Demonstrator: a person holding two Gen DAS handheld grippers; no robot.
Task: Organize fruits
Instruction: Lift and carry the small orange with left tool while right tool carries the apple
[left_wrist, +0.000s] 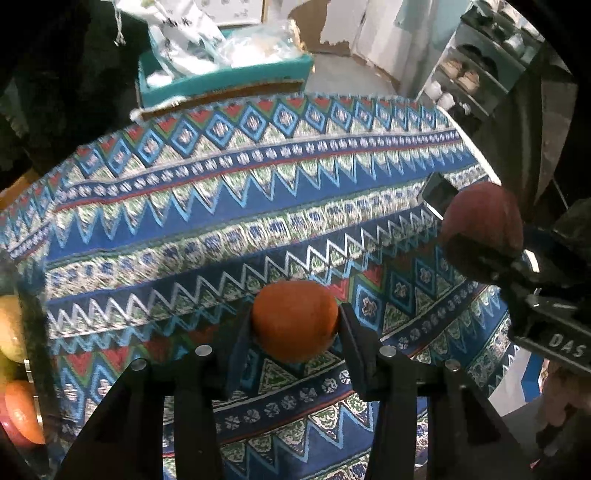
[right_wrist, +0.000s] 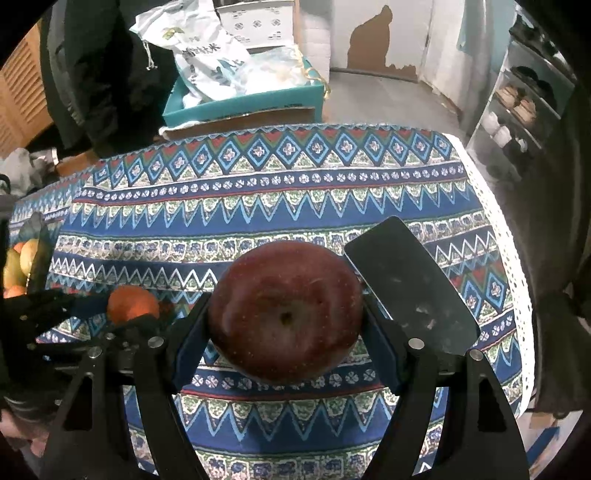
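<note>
Two fruits are being carried above the patterned blue zigzag tablecloth (right_wrist: 280, 206): the right gripper (right_wrist: 286, 317) is pinching a large dark red apple (right_wrist: 286, 314) between its fingers, and the left gripper (left_wrist: 295, 325) is clamping a small round orange tangerine (left_wrist: 295, 321), both lifted off the cloth. Just right of the apple, a black rectangular phone (right_wrist: 410, 284) is lying on the cloth. At the left edge, a pile of yellow and orange fruit (left_wrist: 14, 365) is showing. Beyond the table, a teal cardboard box (right_wrist: 243, 99) is sitting, stuffed with white bags.
</note>
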